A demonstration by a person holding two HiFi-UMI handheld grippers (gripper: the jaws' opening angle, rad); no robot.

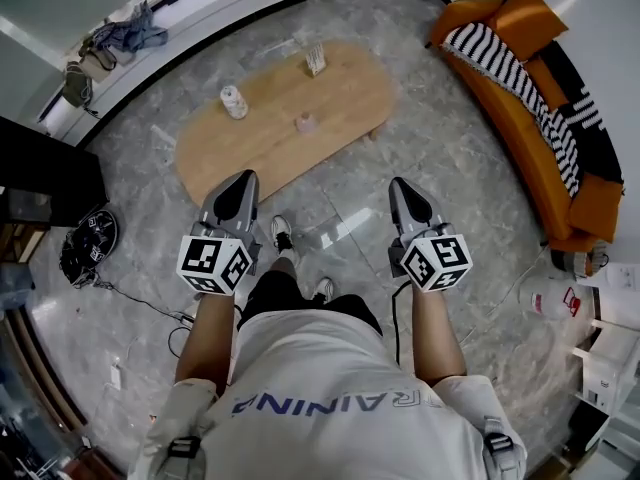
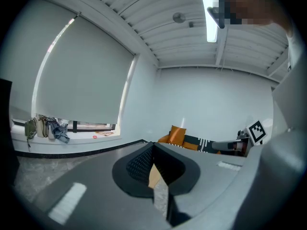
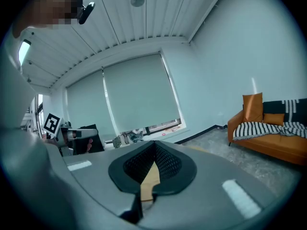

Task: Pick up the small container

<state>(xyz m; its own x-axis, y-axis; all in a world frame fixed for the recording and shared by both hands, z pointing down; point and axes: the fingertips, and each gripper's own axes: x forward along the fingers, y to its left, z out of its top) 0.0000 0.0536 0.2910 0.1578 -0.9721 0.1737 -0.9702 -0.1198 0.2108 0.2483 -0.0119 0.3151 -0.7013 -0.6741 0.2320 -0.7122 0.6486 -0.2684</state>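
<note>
Figure: upside-down blue capital lettering across my white short-sleeved shirt, partly lost in folds, reads roughly "RAININ". I can read no other text.

Your room is evenly bright. Above your left gripper, a long white ceiling light strip burns out to pure white. Ahead of your right gripper, the pale grey roller blinds let soft daylight through. Between the two tools, the glossy grey marble floor carries a white glare streak. Shadows are faint. Every view bows strongly at its edges, and both gripper views have dark corners. Each gripper's body nearest the lens looks soft.
</note>
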